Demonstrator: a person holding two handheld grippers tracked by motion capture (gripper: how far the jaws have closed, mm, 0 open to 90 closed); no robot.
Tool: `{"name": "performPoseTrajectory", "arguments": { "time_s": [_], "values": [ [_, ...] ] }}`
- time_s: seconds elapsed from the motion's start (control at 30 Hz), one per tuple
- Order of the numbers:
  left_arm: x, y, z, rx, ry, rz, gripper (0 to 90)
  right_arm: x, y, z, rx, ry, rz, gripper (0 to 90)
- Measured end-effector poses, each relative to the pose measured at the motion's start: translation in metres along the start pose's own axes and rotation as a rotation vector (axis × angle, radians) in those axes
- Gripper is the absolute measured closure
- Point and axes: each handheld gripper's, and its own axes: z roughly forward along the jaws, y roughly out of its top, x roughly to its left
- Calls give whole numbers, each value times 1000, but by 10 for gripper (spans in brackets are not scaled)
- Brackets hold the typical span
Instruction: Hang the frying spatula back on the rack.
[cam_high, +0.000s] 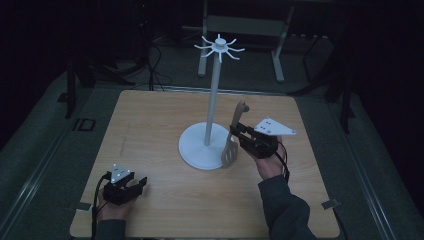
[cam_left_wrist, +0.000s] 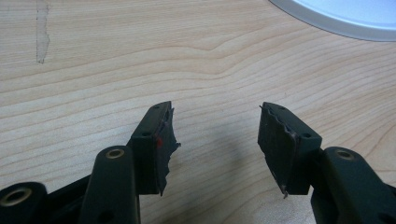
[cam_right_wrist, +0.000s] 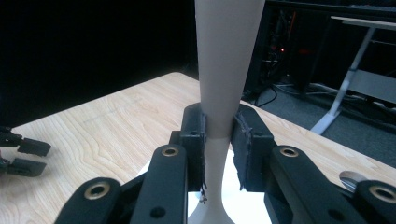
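Two jaws of the right gripper (cam_high: 239, 134) clamp a wooden spatula (cam_high: 233, 137) upright beside the white stand (cam_high: 212, 100); the left gripper (cam_high: 141, 183) gapes empty.

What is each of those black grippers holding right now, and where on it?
The right gripper clamps a beige slotted spatula around the narrow part of its handle, just above the head. The left gripper is open and holds nothing.

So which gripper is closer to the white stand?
Right. The right gripper holds a wooden spatula beside the white stand; the left gripper sits open, farther away near the table's front-left corner.
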Motion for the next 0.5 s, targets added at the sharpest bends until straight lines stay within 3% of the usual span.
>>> {"name": "performPoseTrajectory", "arguments": {
  "time_s": [0.5],
  "values": [
    [0, 0, -1, -6, -1, -1, 455, -8, 24, 0, -19, 4, 11, 753]
  ]
}}
